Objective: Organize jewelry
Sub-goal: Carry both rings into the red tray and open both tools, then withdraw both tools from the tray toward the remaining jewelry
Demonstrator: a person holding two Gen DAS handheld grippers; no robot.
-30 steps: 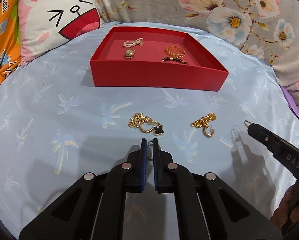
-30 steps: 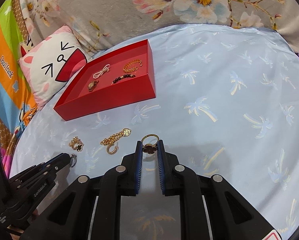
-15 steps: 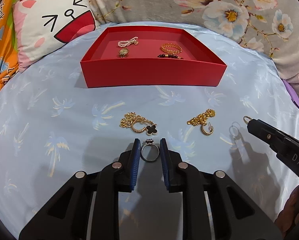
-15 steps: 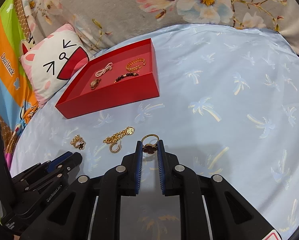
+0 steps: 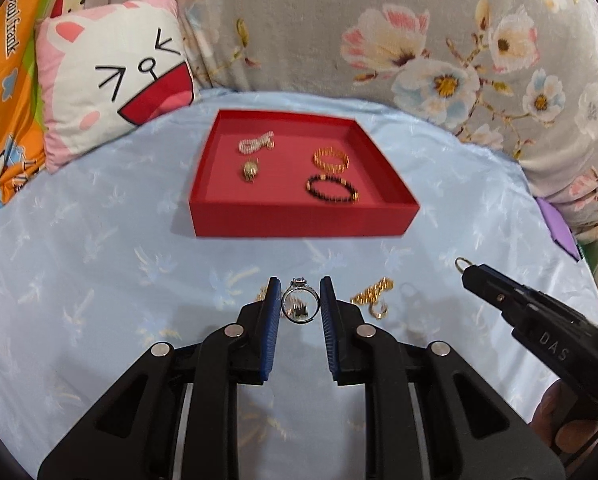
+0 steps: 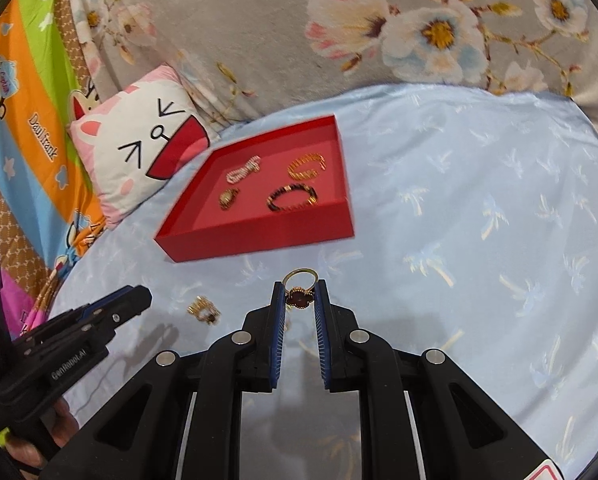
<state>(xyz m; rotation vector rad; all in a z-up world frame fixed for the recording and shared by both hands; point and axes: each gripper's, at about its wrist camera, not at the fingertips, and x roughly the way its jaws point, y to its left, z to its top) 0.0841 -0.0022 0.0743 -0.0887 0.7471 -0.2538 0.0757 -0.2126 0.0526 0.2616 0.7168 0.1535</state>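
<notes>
The left gripper (image 5: pixel 299 300) grasps a silver ring (image 5: pixel 299 306), the right gripper (image 6: pixel 300 298) a gold ring (image 6: pixel 300 289), apparently lifted; each should travel level over the red tray (image 5: pixel 299 220) at far centre before releasing.

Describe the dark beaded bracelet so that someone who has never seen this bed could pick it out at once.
Find the shallow red rectangular tray on the pale blue palm-print bedspread. Four pieces lie inside; look at its near right corner for the black beaded bracelet, an open loop lying flat. It is the only dark piece: the gold link bracelet just behind it and the two small pieces to the left are pale or golden.
</notes>
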